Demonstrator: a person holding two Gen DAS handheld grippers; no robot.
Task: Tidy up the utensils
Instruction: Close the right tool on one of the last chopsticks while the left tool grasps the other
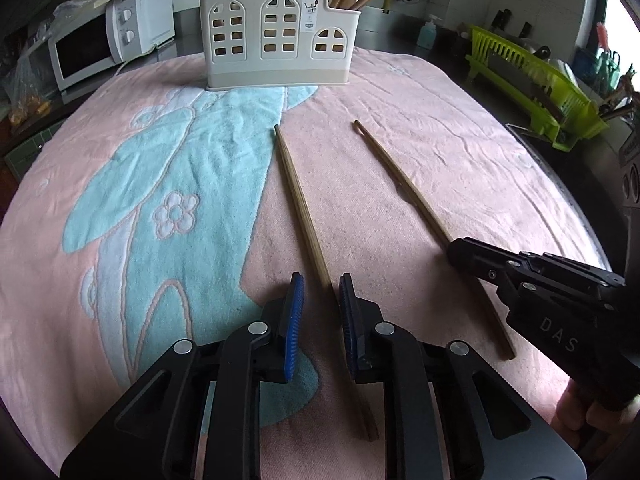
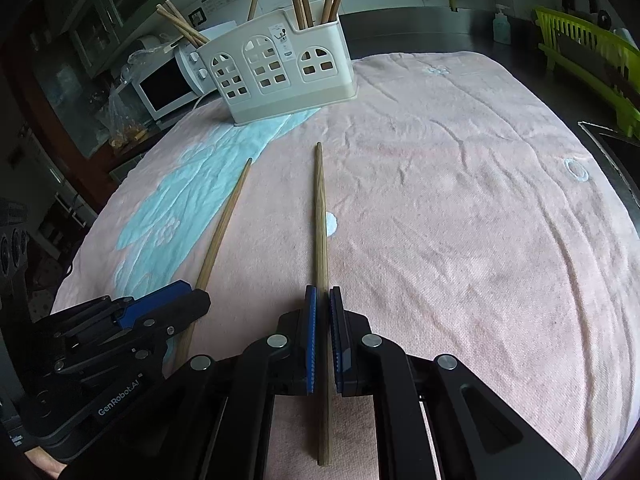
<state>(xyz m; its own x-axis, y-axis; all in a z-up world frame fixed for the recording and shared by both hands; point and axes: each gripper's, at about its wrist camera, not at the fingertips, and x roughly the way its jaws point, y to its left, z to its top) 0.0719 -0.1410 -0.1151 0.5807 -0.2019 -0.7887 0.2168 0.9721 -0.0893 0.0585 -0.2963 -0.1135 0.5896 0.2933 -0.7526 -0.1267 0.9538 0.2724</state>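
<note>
Two wooden chopsticks lie on a pink towel [image 1: 440, 128]. The left chopstick [image 1: 298, 196] runs between the blue pads of my left gripper [image 1: 322, 280], close to the right pad, with a gap showing at the left pad, so the jaws stand narrowly open. The right chopstick [image 2: 320, 208] lies between the pads of my right gripper [image 2: 323, 290], which is shut on it low over the towel. The right gripper [image 1: 456, 248] also shows from the side on its chopstick [image 1: 400, 184]. A cream utensil holder [image 1: 276, 40] at the towel's far edge holds several chopsticks.
A white microwave [image 1: 92, 44] stands at the back left. A green dish rack [image 1: 532, 84] is at the right beside a dark sink edge. A soap bottle [image 1: 426, 34] stands behind the towel. A hand [image 1: 580, 412] grips the right tool.
</note>
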